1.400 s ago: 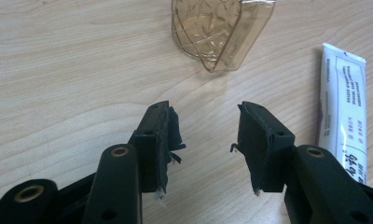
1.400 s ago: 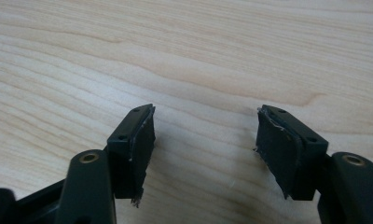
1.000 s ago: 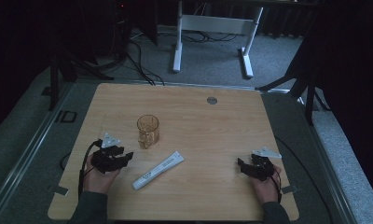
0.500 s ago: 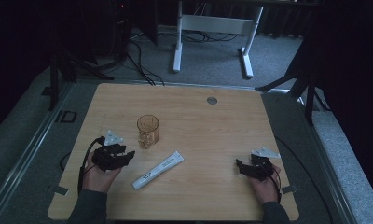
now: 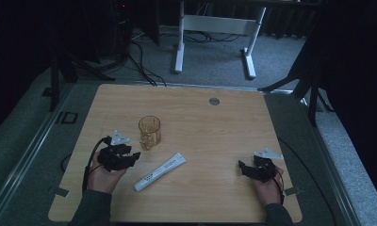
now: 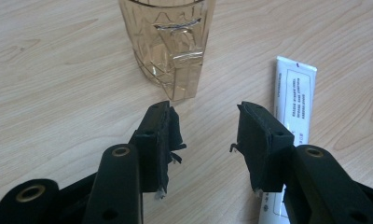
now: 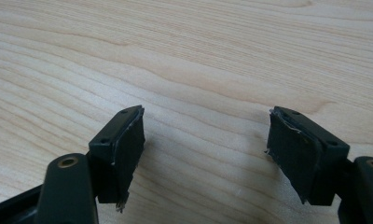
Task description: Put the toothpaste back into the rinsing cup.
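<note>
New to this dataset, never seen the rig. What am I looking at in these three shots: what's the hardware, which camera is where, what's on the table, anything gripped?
There is no robot arm here. A person sits at a wooden table and holds a handheld two-jaw tool in each hand: the left gripper and the right gripper.

The high view comes from a fixed camera above the person's side, looking forward and down. The two gripper views come from cameras riding on the tools, looking along their black jaws.

On the table stand an amber glass tumbler, upright, and a white tube lying flat beside it. A small round grommet sits near the far edge.

Nothing is held. Both grippers have their jaws apart; the left one points toward the tumbler, the right one at bare wood.
</note>
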`<state>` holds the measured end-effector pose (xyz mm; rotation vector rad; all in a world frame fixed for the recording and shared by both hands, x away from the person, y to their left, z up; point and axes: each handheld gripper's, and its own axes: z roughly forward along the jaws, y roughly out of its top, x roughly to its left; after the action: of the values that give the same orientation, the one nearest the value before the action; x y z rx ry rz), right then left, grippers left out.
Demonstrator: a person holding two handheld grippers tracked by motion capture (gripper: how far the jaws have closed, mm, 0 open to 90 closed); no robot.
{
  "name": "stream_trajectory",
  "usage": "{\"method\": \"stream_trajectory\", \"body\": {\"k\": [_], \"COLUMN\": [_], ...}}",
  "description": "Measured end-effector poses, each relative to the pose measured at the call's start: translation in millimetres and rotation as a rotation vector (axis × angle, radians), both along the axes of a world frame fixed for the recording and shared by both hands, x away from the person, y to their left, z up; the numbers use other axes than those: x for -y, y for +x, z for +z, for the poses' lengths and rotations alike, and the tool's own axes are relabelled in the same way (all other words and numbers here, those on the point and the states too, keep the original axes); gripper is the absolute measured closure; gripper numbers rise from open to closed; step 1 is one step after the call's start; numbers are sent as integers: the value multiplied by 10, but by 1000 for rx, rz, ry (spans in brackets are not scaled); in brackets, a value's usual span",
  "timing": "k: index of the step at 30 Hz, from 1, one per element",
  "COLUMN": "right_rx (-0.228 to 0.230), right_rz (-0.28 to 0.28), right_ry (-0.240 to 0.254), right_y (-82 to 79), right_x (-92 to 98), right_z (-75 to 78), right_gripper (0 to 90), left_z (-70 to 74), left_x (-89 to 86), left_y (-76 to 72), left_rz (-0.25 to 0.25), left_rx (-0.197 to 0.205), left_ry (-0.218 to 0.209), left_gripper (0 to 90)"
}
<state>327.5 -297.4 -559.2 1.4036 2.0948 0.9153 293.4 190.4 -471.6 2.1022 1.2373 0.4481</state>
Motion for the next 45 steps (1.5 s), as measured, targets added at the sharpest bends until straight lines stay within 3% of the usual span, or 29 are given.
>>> {"method": "stream_trajectory", "body": {"k": [34,45], "right_rx": [-1,-1], "right_rz": [-1,-2], "right_ry": [1,1], "right_y": [-1,-1], "right_x": [-1,-1], "right_z": [0,0], "right_gripper": [271,271], "left_z": [78,90], "left_x": [233,322], "left_y": [77,81], "left_rz": [-60,-89], "left_rx": [-40,-46], "left_ry": [54,64], "left_gripper": [545,585]}}
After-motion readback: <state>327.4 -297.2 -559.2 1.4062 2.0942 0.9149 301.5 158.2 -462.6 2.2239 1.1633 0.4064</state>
